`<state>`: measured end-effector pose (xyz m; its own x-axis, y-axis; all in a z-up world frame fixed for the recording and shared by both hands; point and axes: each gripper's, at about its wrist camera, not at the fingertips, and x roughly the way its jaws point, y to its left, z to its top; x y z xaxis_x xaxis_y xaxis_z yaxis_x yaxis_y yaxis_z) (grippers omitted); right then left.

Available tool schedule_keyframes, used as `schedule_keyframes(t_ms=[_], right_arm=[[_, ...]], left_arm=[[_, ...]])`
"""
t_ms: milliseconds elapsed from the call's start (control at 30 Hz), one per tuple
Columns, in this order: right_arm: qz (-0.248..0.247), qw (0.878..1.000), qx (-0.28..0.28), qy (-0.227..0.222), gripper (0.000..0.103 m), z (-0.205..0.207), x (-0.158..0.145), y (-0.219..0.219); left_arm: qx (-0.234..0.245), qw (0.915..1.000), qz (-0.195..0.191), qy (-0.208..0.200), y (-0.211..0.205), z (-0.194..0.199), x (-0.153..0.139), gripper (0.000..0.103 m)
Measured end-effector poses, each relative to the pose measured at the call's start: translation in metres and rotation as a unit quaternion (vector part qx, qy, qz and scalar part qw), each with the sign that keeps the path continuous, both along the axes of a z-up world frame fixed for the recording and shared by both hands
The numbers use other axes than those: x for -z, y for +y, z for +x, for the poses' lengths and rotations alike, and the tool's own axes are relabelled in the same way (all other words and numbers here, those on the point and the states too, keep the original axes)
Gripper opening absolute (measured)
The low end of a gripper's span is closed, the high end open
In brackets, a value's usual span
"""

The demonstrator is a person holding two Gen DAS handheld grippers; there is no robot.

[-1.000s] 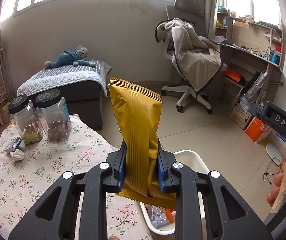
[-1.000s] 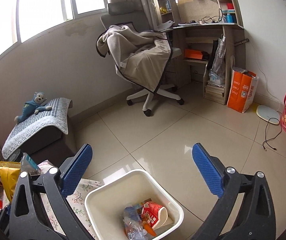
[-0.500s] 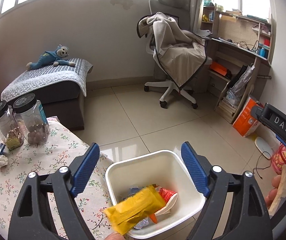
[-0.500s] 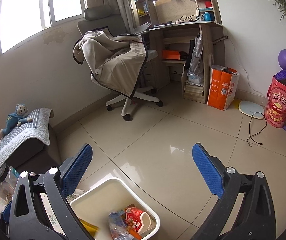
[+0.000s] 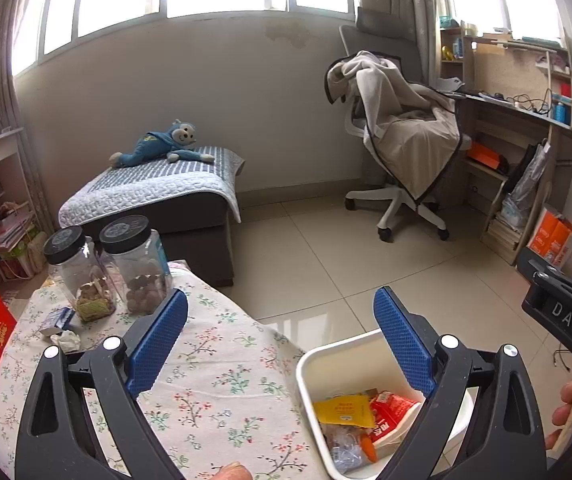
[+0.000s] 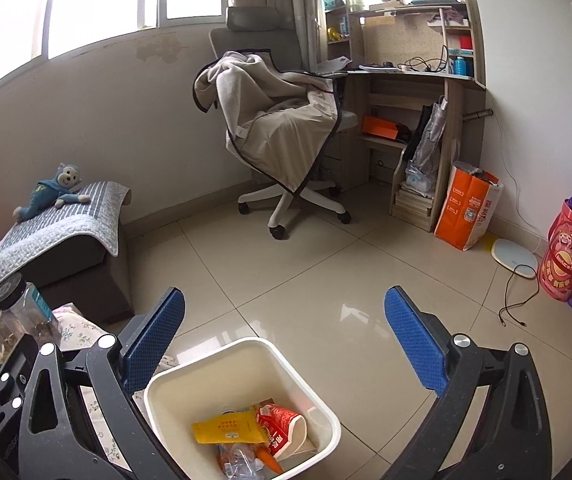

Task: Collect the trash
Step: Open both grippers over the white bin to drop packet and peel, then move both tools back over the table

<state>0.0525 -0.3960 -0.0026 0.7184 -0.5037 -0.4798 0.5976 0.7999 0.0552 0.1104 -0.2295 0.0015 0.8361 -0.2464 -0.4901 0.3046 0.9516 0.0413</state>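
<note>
Now your left gripper (image 5: 280, 340) stands with its jaws spread wide and nothing between them, because the yellow snack bag (image 5: 343, 410) lies flat in the white bin (image 5: 325, 356) on top of the red wrapper (image 5: 389, 412) and clear plastic. A second ago that bag stood upright, pinched in those jaws; half a second ago it was falling across the rim. That piece counts as collected. Your right gripper (image 6: 284, 342) is likewise spread and empty, hovering over the bin as before. Judging by the tablecloth (image 5: 222, 380), trash remains: a crumpled paper ball (image 5: 66, 339) at about 9 o'clock from your left gripper, beside a small blue-and-white carton (image 5: 56, 318), just in front of the two jars (image 5: 108, 266). Swing left for those next.
</note>
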Motion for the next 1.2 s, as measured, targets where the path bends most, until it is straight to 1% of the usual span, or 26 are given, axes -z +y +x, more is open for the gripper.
schedule_keyframes(t_ms=[167, 433, 700, 800, 867, 933, 1033, 1100, 1167, 1200], right_arm=[[-0.006, 0.999, -0.046, 0.007, 0.096, 0.014, 0.0, 0.036], [-0.043, 0.994, -0.097, 0.015, 0.096, 0.033, -0.003, 0.095], [-0.058, 0.988, -0.139, 0.033, 0.096, 0.054, 0.002, 0.14], [-0.058, 0.986, -0.152, 0.036, 0.096, 0.061, 0.003, 0.157], [-0.057, 0.984, -0.161, 0.041, 0.096, 0.068, 0.005, 0.168], [-0.054, 0.982, -0.173, 0.048, 0.096, 0.074, 0.008, 0.179], [-0.053, 0.978, -0.192, 0.062, 0.096, 0.083, 0.015, 0.195], [-0.056, 0.974, -0.206, 0.073, 0.096, 0.089, 0.02, 0.205], [-0.06, 0.971, -0.217, 0.083, 0.096, 0.095, 0.025, 0.214], [-0.062, 0.969, -0.221, 0.088, 0.096, 0.097, 0.027, 0.216]], left_arm=[[-0.036, 0.9993, 0.004, -0.011, 0.035, 0.005, -0.002, 0.091], [-0.087, 0.9961, 0.004, -0.011, 0.09, 0.013, -0.001, 0.091], [-0.125, 0.9921, 0.003, 0.007, 0.141, 0.026, 0.005, 0.091], [-0.14, 0.9899, 0.003, 0.022, 0.159, 0.033, 0.012, 0.092], [-0.153, 0.9874, 0.0, 0.039, 0.175, 0.042, 0.019, 0.092], [-0.171, 0.983, 0.002, 0.066, 0.193, 0.054, 0.03, 0.092], [-0.201, 0.973, 0.012, 0.113, 0.223, 0.077, 0.056, 0.091], [-0.219, 0.9629, 0.02, 0.156, 0.243, 0.097, 0.08, 0.091], [-0.238, 0.9508, 0.014, 0.197, 0.265, 0.116, 0.106, 0.091], [-0.248, 0.9455, 0.007, 0.211, 0.275, 0.125, 0.117, 0.091]])
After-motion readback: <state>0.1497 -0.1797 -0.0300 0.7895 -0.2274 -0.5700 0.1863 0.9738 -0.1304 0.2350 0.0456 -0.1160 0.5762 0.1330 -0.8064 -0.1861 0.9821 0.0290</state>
